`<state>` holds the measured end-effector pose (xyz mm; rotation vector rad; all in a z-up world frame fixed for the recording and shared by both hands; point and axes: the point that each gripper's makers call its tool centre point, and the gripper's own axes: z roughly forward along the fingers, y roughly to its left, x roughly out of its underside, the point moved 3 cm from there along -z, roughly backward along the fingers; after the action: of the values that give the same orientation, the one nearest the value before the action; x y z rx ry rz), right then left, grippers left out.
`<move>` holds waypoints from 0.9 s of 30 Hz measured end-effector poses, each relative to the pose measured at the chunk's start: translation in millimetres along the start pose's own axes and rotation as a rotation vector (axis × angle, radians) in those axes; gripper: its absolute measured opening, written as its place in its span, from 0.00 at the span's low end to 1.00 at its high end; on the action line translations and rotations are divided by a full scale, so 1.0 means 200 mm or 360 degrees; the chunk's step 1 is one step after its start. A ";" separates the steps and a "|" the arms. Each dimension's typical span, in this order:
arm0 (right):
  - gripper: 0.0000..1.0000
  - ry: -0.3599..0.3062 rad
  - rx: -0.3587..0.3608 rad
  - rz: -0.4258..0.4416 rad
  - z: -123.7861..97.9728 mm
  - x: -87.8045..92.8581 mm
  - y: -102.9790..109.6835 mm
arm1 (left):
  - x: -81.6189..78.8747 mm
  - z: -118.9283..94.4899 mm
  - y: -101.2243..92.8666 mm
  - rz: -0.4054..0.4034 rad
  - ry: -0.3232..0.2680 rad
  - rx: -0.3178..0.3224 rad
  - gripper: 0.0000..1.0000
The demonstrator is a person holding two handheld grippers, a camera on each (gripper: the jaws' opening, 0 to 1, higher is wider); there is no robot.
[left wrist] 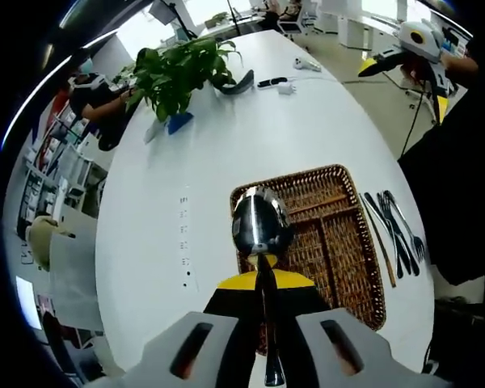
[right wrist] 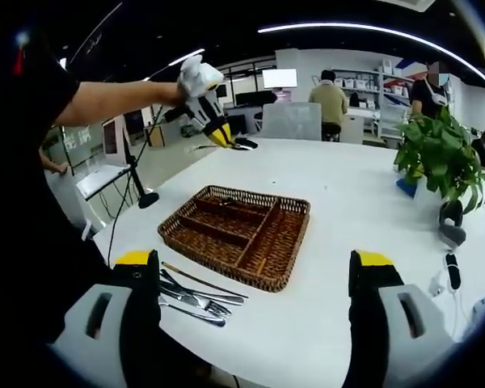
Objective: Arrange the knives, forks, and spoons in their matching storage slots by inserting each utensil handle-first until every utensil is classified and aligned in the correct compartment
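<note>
The left gripper (left wrist: 261,267) grips a spoon (left wrist: 260,225) by its handle, bowl outward, above the tray (left wrist: 339,242) on the worktop (left wrist: 250,137). The right gripper (right wrist: 255,279) is spread, empty, near remaining cutlery (right wrist: 194,299) beside the tray. Better to turn the spoon handle-first, parallel to a slot

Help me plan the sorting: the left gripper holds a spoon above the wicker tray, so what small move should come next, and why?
Probably lower the spoon into one compartment of the wicker tray. The left gripper is shut on its handle with the bowl hanging over the tray, whose compartments look empty. The other utensils lie beside the tray, and the right gripper is open.
</note>
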<state>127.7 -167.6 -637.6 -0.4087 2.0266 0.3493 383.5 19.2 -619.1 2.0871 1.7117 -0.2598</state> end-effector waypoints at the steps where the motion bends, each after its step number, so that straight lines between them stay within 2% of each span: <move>1: 1.00 0.0002 0.0001 0.0000 0.00 0.00 0.00 | 0.00 0.00 0.00 -0.0002 0.0000 0.0000 0.02; 10: 1.00 0.0005 0.0014 0.0001 0.02 -0.01 -0.01 | 0.03 0.00 0.04 -0.0004 -0.0002 -0.0002 0.02; 17: 1.00 -0.0004 0.0022 -0.0003 0.03 -0.03 -0.02 | 0.05 0.03 0.06 0.0000 -0.0003 0.0009 0.02; 20: 1.00 -0.0027 0.0042 0.0002 0.03 -0.05 -0.03 | 0.05 0.05 0.07 -0.0003 -0.0002 0.0011 0.02; 22: 1.00 -0.0075 -0.0002 0.0047 0.02 -0.11 -0.01 | 0.07 0.07 0.07 -0.0011 -0.0001 0.0013 0.02; 27: 1.00 -0.0105 0.0018 0.0001 0.01 -0.17 -0.02 | 0.10 0.11 0.07 -0.0030 0.0014 0.0028 0.01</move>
<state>146.5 -166.0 -607.9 -0.3848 1.9633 0.3470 404.1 26.2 -644.0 2.0883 1.7411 -0.2729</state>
